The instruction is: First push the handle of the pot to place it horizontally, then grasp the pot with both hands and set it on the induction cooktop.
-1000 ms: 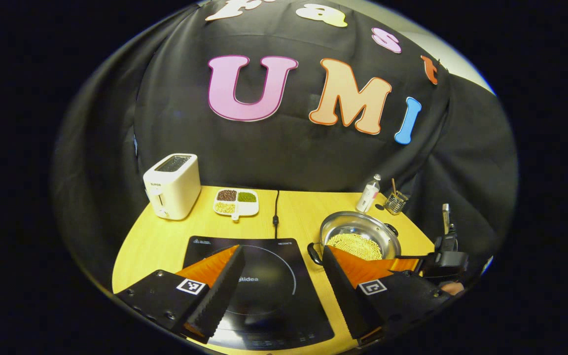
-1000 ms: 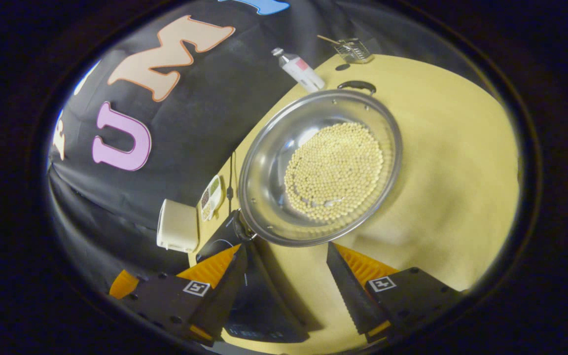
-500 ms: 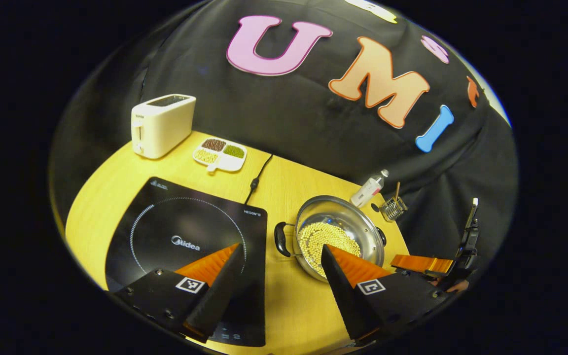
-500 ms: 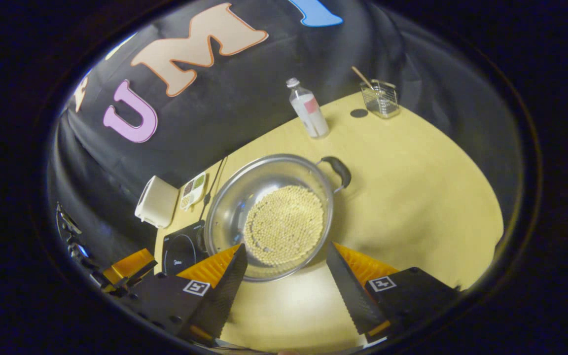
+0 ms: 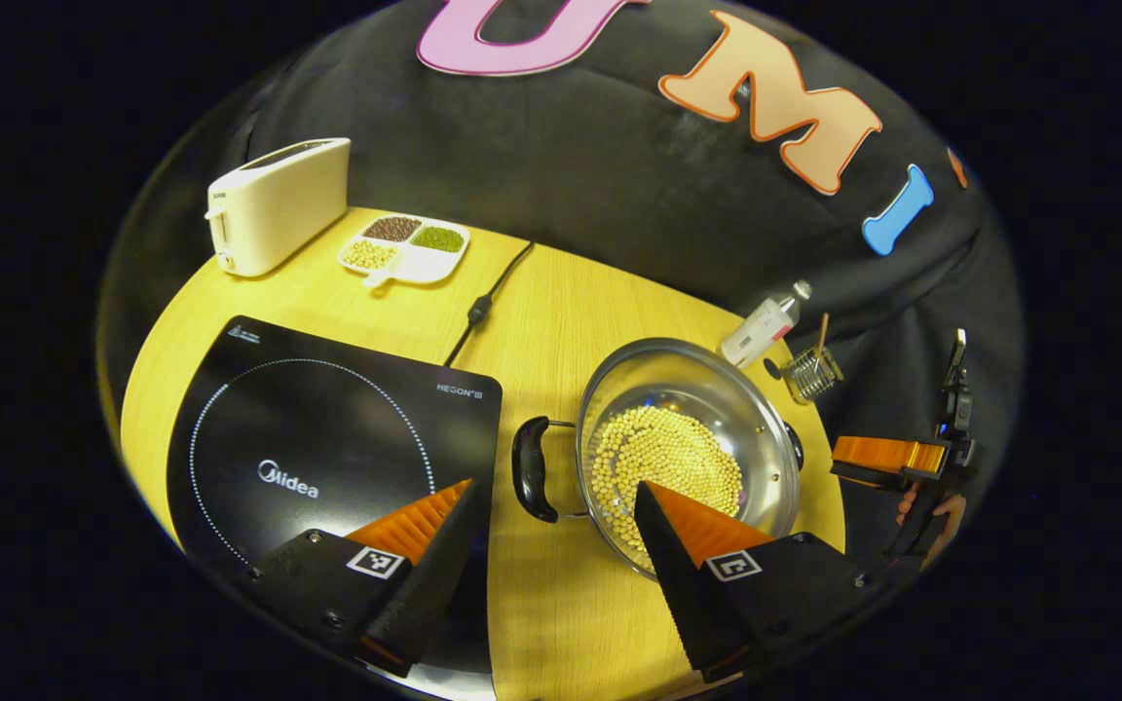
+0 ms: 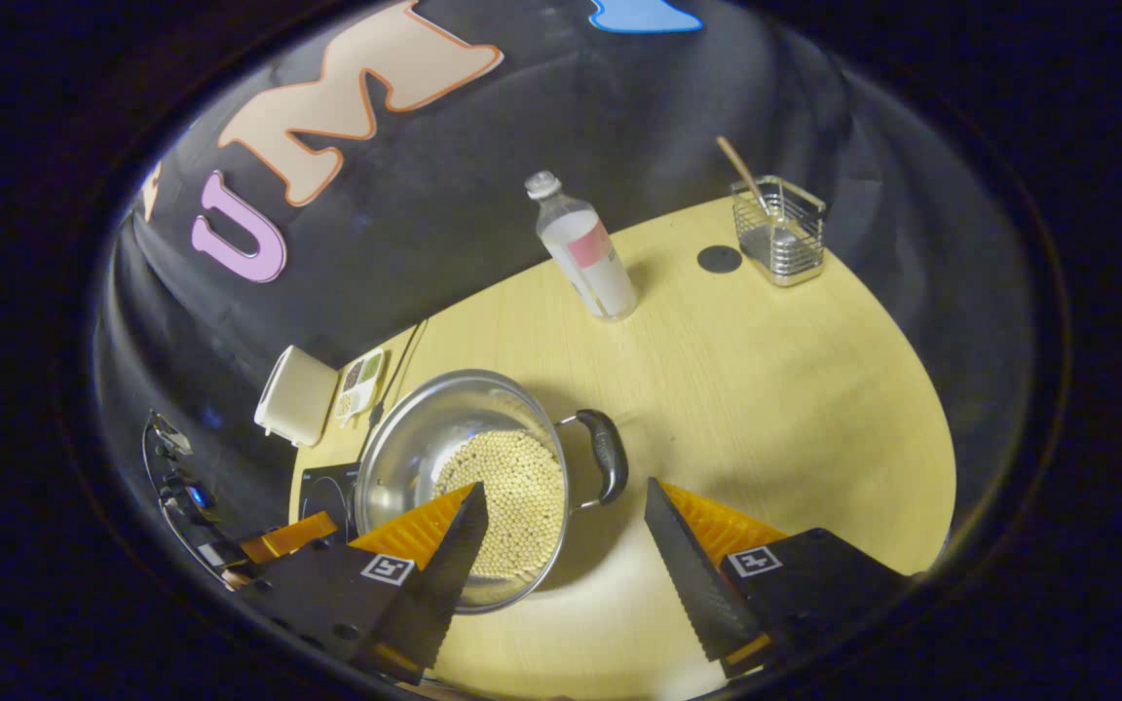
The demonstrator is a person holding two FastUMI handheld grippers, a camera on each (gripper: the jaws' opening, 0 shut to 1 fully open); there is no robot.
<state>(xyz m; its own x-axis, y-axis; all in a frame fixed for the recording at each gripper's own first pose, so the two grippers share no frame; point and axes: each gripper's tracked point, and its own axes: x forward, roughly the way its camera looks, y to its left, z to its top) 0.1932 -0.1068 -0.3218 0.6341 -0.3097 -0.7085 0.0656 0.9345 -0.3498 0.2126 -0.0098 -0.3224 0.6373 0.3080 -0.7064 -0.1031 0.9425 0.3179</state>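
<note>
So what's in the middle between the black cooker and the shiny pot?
In the left gripper view, the pot's black handle sticks out over bare wooden table toward the cooktop.

The left gripper (image 5: 553,531), jaws apart, hovers above the table (image 5: 561,321), with the pot (image 5: 688,453) at two o'clock and the induction cooktop (image 5: 327,428) at ten.
</note>
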